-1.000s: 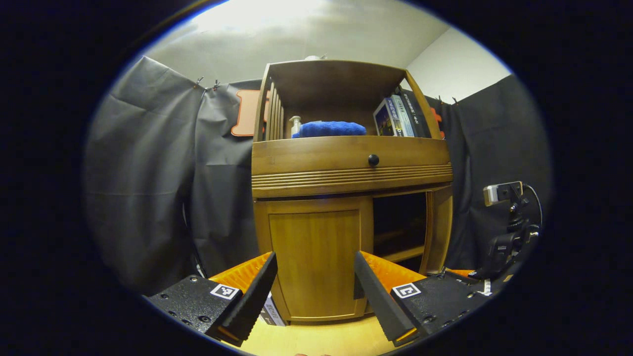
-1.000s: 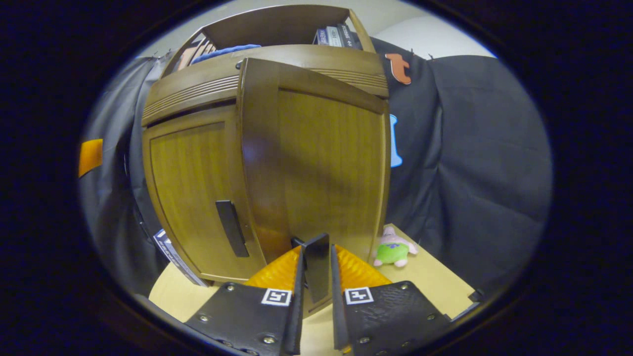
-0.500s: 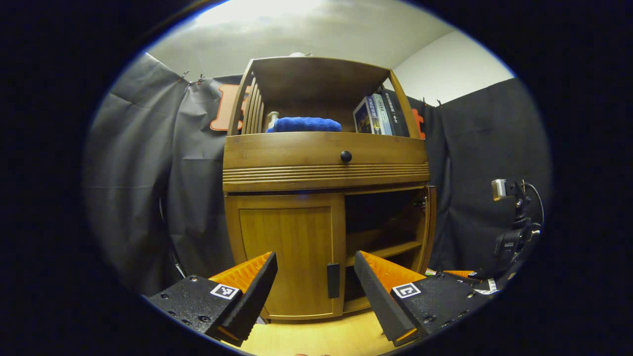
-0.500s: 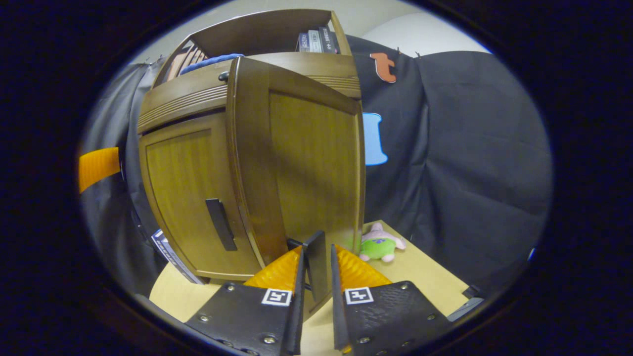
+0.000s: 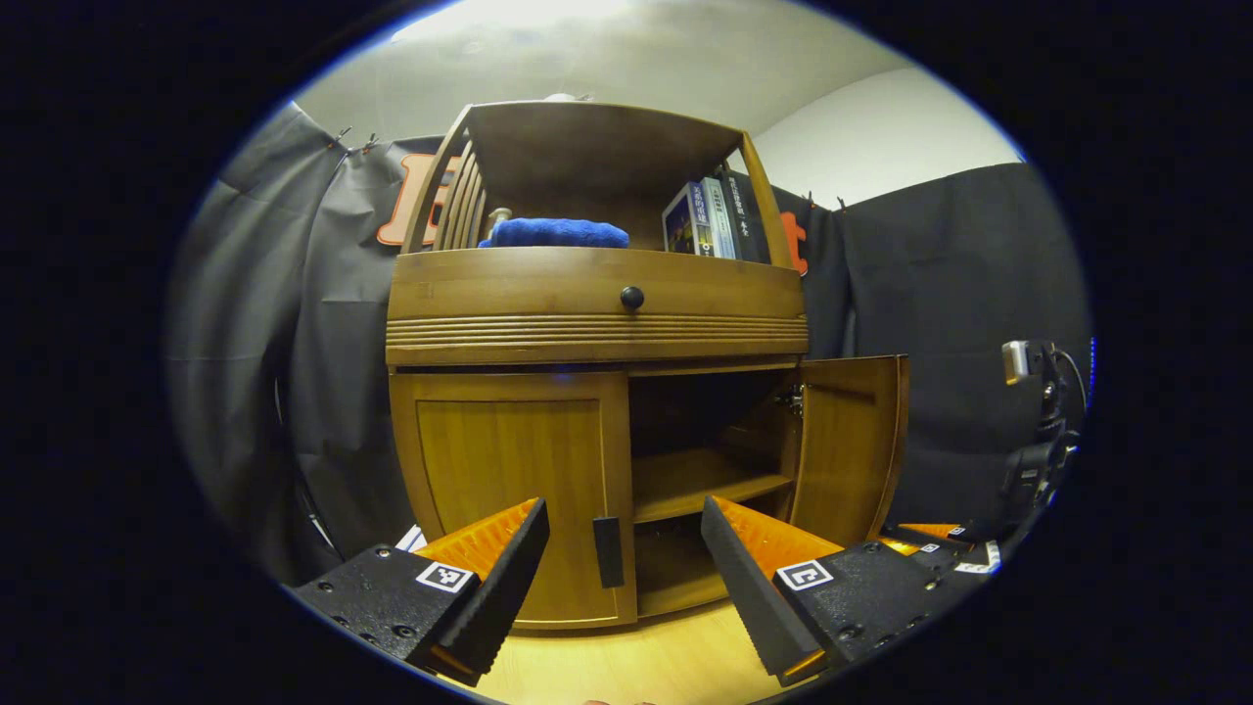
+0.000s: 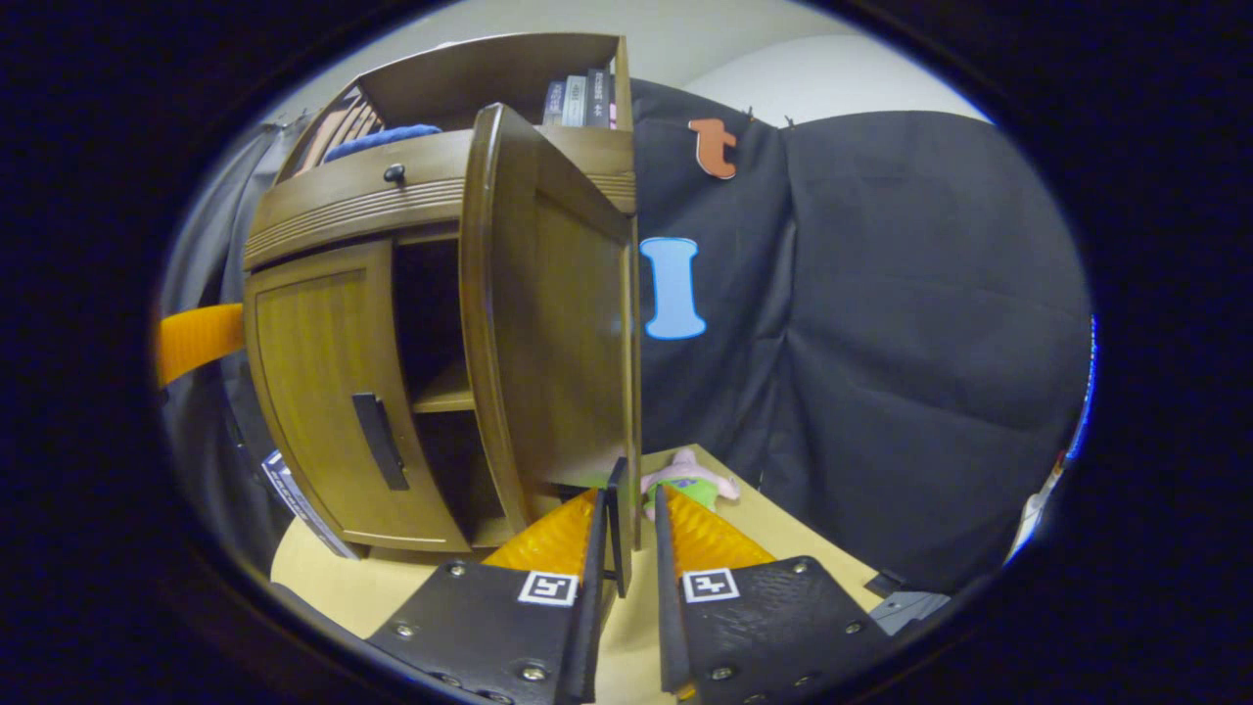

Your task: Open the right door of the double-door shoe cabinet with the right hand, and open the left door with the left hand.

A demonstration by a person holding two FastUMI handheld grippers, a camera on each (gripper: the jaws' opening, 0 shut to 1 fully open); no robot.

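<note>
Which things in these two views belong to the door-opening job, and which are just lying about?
Belong to the job:
right door, open, its handle clamped by the right gripper
left door, closed, with its handle
left gripper, open

Lying about:
blue towel
books
plush toy
drawer knob

Right door [image 5: 847,441] stood swung out, compartment and inner shelf [image 5: 700,485] open to reach. Left door [image 5: 514,470] closed, its handle [image 5: 607,551] unobstructed between the spread left claw [image 5: 625,548] fingers. Bare worktop [image 5: 626,666] lay ahead. Plush toy [image 6: 685,480] sat behind the right door.
</note>
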